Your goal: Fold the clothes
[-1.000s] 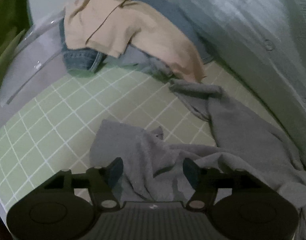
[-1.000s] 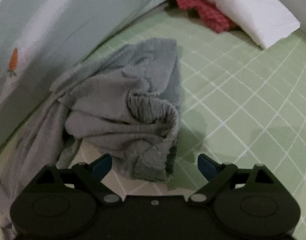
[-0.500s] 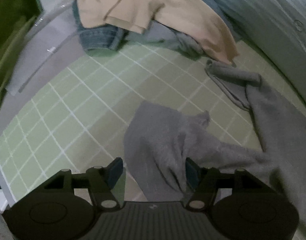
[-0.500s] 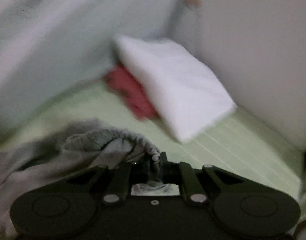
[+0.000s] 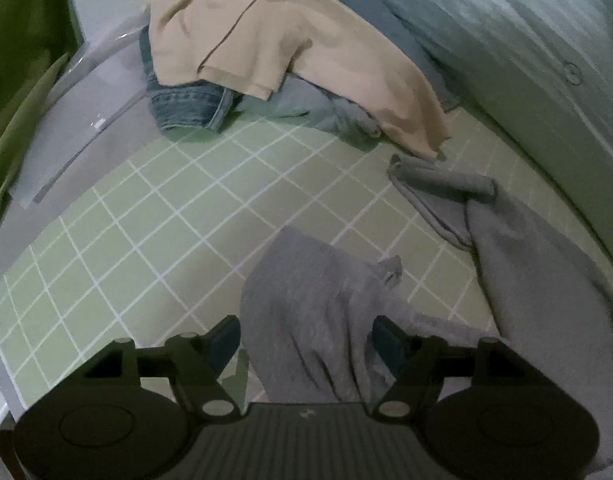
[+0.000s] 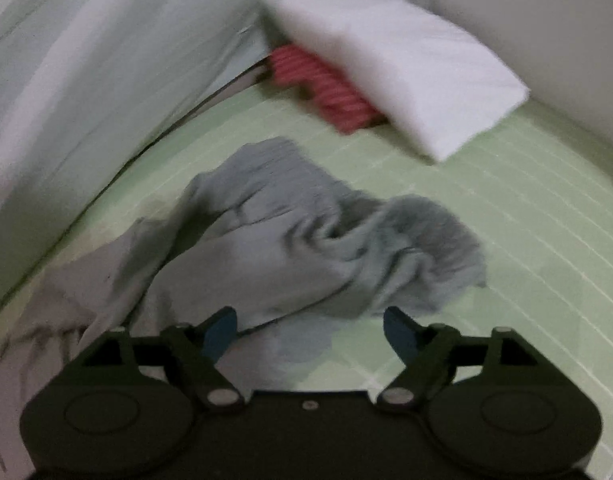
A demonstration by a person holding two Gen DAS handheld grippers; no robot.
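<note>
Grey sweatpants (image 5: pixel 546 300) sprawl across the green checked sheet (image 5: pixel 146 240), long axis running left to right between the two hands. The left gripper (image 5: pixel 306 340) hangs over the leg end, and a bunched fold of grey cloth rises up between its fingers. Its jaws are opening, with that fold in the gap; the pads do not look to be pressing on it, though the cloth brushes the right finger. The other leg (image 5: pixel 442 184), cuff rolled, lies farther off to the right.

At the other end the right gripper (image 6: pixel 310 326) is spreading its jaws too, nothing between them. The crumpled waistband end (image 6: pixel 326 240) sits just beyond its fingertips on the sheet, slightly blurred. So each hand is nearest its own end of the garment: left to the leg, right to the waist. My read is that the garment is not yet laid flat. At the far left, a heap of a tan top (image 5: pixel 286 48) over jeans (image 5: pixel 186 100) waits its turn.
</note>
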